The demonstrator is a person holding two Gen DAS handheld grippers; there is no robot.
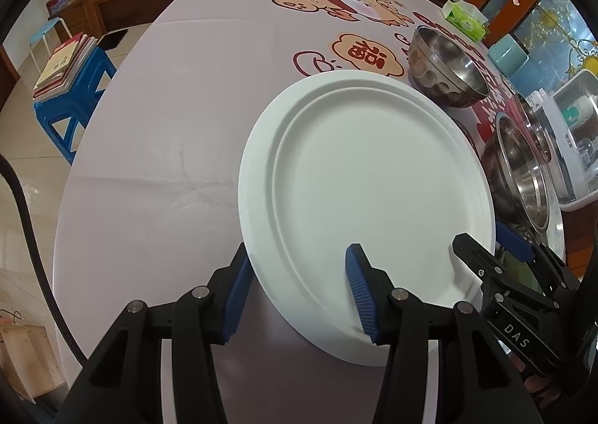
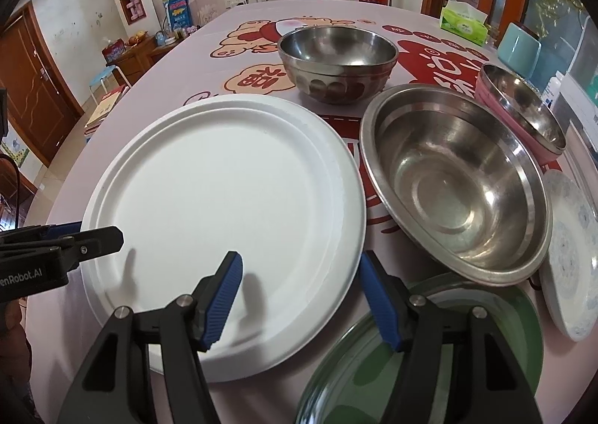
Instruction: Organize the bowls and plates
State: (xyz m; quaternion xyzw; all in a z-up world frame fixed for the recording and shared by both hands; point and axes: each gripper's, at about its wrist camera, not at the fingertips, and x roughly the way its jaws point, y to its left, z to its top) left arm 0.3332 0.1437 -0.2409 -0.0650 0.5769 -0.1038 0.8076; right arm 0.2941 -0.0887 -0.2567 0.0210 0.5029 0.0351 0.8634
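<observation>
White plate (image 1: 373, 196) lies on the surface (image 1: 157, 147), on the pink printed cloth, near the front edge.

Left claw (image 1: 295, 293): its jaws straddle the plate's near-left rim, one blue pad outside the edge, the other over the plate's inner face. Pads stand apart; whether they press on the rim cannot be read from the left wrist view, since the near rim falls behind the fingers. A gap seems to show at the outer pad.

Right claw (image 2: 299, 297): jaws straddle the plate's near-right rim, left pad above the plate face with its shadow cast on it, right pad outside the rim and over the green plate (image 2: 486, 319). Pads not seen touching; jaws part-open.

Each claw shows in the other's view as a black finger reaching over the plate's edge.

Beside the plate, to the right: large steel bowl (image 2: 456, 177), its rim just beside the plate's. Behind it a deeper steel bowl (image 2: 336, 54). Further right a steel bowl in a pink shell (image 2: 523, 110), and a patterned white plate (image 2: 572, 259) cut off at the frame edge. The green plate is largely hidden by the right claw's body.
</observation>
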